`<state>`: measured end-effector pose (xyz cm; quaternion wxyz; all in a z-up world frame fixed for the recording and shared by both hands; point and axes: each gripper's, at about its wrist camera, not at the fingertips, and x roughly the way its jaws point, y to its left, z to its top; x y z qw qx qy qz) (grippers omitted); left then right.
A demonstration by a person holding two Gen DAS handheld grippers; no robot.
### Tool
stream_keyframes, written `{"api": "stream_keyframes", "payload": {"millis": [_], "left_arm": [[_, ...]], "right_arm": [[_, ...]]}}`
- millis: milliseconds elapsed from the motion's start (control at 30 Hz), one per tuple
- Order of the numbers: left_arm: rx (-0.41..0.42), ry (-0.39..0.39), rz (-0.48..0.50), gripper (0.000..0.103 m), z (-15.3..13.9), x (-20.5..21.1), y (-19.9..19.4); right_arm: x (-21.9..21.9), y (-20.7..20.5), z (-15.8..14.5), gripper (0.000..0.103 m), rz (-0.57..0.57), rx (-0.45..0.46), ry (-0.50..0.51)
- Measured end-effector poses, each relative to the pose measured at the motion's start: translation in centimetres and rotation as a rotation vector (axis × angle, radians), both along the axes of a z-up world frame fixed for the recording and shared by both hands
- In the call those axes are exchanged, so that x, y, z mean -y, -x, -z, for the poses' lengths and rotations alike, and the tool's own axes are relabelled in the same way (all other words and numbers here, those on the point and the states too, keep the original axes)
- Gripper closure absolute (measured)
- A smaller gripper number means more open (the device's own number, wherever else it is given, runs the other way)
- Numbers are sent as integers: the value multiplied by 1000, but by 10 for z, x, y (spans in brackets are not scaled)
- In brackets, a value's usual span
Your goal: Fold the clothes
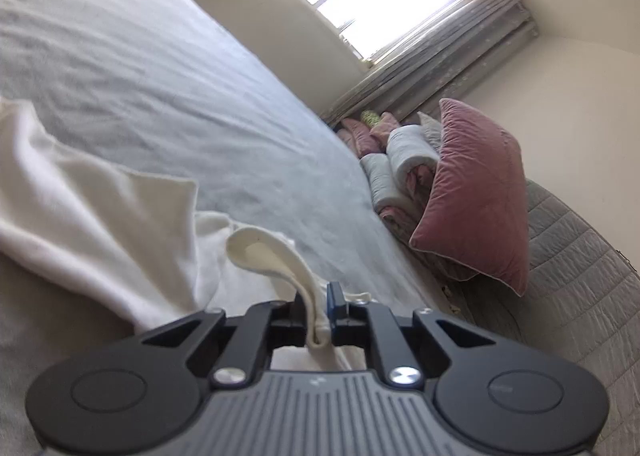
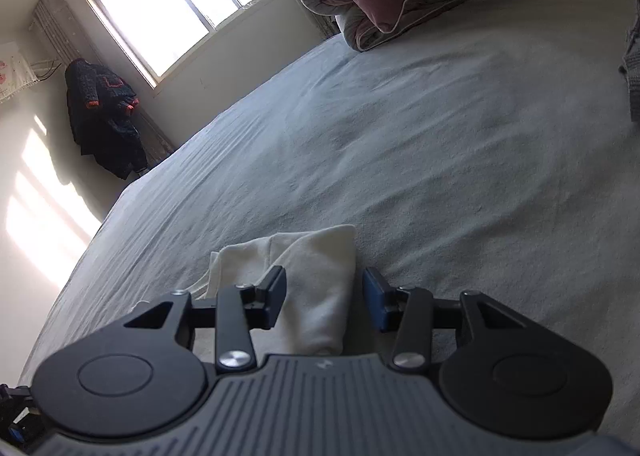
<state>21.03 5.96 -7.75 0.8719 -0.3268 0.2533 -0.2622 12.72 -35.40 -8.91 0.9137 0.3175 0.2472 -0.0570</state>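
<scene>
On the bed, spread with a pale grey sheet, lies a cream-white garment. Left tongs are clamped on a thin folded edge of that cloth, which loops up ahead of them. Right tongs stand apart, straddling a folded white part of the garment without pressing it. A pink pillow leans at the head of the bed.

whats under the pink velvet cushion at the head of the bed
The pink velvet cushion leans on a pile of rolled grey and pink quilted bedding, over a grey quilted cover. Whatever lies directly beneath the cushion is hidden.
</scene>
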Motion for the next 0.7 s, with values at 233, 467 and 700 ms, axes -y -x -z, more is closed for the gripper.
{"api": "stream_keyframes", "payload": {"millis": [233,467,700], "left_arm": [[127,-122,-57,96,-1,-7,-1],[11,-218,-123,93,19,-14,-14],[15,-266,-114,99,19,-10,-13]], "right_arm": [[-15,6,-14,95,2,111,105],[-13,-3,-15,62,-38,-24,155],[-5,13,-31,61,-171,-83,200]]}}
